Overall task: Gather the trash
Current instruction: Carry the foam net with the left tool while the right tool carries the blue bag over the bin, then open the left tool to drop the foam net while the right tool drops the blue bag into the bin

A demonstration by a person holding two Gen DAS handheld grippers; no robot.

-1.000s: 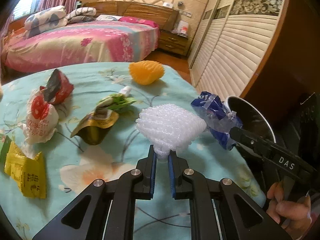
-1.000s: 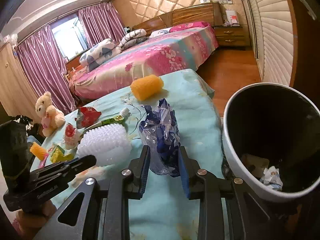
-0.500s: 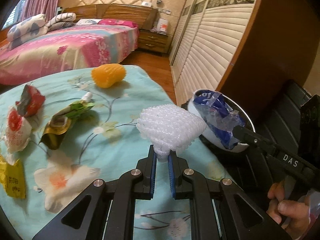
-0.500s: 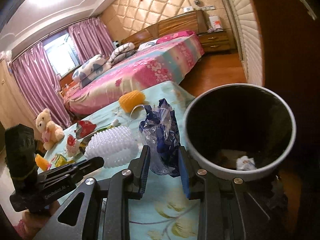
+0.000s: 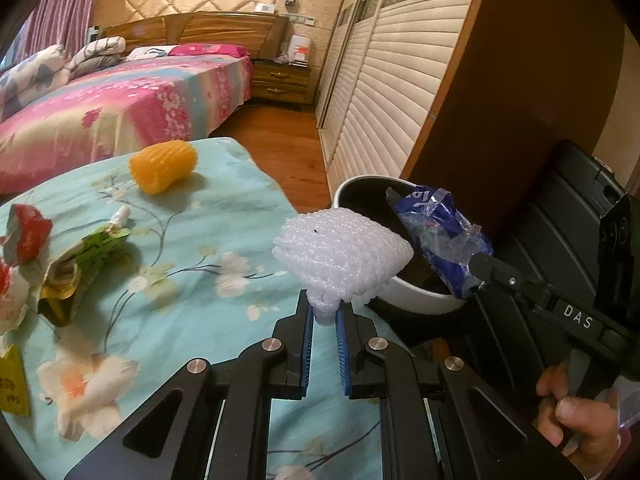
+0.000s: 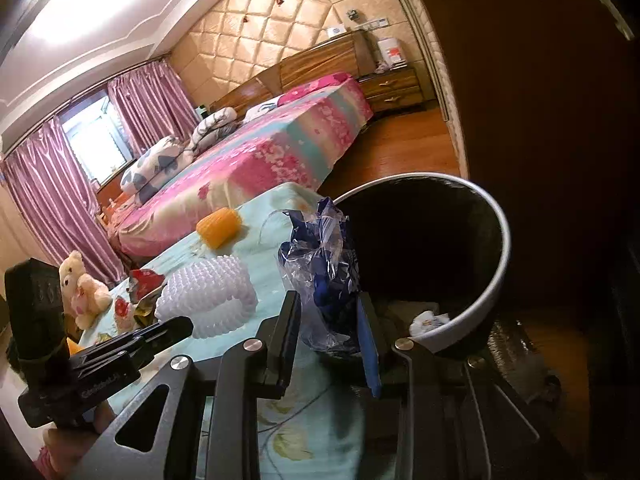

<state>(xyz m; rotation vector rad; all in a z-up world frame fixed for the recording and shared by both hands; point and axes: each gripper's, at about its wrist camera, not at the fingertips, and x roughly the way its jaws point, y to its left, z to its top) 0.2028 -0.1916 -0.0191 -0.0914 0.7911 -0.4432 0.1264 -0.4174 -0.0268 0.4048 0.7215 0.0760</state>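
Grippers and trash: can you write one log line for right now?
left gripper: shut on white foam net | right gripper: shut on blue wrapper | bin: just ahead, some trash inside

This is a bedroom in a home. A wide bed (image 5: 120, 108) with a pink floral cover and piled pillows (image 6: 160, 160) stands before a wooden headboard (image 5: 192, 30) and a padded, quilted wall (image 6: 280, 32), with a wooden nightstand (image 5: 282, 82) beside it. Pink curtains (image 6: 48, 184) hang at the window, louvred wardrobe doors (image 5: 384, 92) line one side over a wooden floor (image 5: 280, 152), and a teddy bear (image 6: 82, 286) sits nearby.
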